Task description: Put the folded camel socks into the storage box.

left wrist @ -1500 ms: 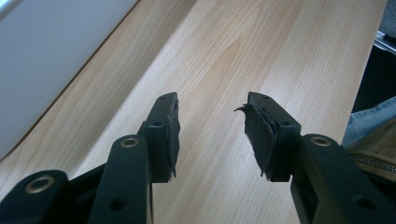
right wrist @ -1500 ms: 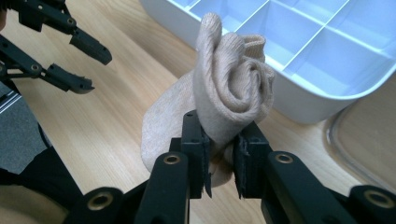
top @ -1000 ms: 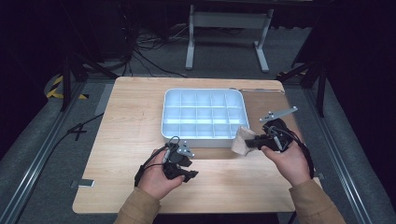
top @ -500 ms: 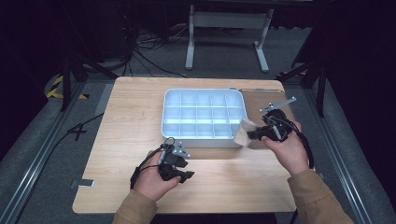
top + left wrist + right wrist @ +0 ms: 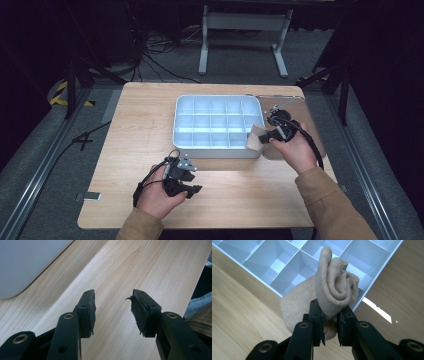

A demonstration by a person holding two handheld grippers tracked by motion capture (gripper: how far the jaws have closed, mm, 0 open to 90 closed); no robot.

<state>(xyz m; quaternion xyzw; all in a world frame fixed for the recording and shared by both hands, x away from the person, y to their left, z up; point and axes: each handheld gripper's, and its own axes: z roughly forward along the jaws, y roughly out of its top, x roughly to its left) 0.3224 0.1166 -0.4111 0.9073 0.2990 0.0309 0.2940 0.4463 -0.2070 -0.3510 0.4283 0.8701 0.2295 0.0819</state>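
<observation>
High view: rolled beige sock (image 5: 256,138) pinched by right hand-held gripper (image 5: 269,135) at the tray's (image 5: 216,148) near right corner, poised to drop into a compartment.
Left gripper view: left hand-held gripper (image 5: 113,305) spread, nothing between the jaws, idling over bare worktop (image 5: 140,267) near its front edge.
Right gripper view: jaws clamp the sock's roll, loose end hanging over the tray rim, so it stays bundled.

No legible text, label, brand, number or sign appears on any surface in the high view or in either gripper view.
</observation>
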